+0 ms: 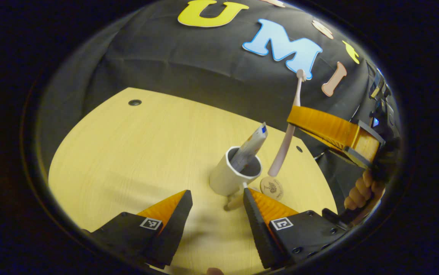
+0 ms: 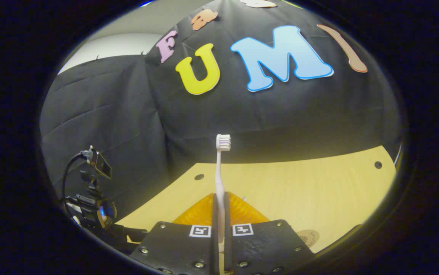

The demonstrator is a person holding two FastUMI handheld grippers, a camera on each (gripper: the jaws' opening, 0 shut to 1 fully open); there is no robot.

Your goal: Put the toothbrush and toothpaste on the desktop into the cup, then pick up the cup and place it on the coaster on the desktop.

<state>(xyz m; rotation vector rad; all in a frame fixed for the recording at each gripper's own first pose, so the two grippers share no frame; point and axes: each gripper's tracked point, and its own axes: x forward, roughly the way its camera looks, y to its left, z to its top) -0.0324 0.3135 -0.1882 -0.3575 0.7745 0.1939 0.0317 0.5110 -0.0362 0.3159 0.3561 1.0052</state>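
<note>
On the desktop [image 1: 128,152] the light, tippable cup [image 1: 234,173] holding the toothpaste [image 1: 250,147] stands at twelve o'clock beyond the wide-open left gripper [image 1: 215,198], best grasped across its rigid wall, coaster [image 1: 271,188] at its three o'clock, while the right gripper [image 2: 219,214] pinches the slim, slippery toothbrush [image 2: 219,172] mid-handle, upright.

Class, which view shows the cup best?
The left gripper view: the cup stands upright on the table, its open mouth toward the camera, toothpaste inside. The right gripper view gives the toothbrush held in the right gripper instead.
</note>
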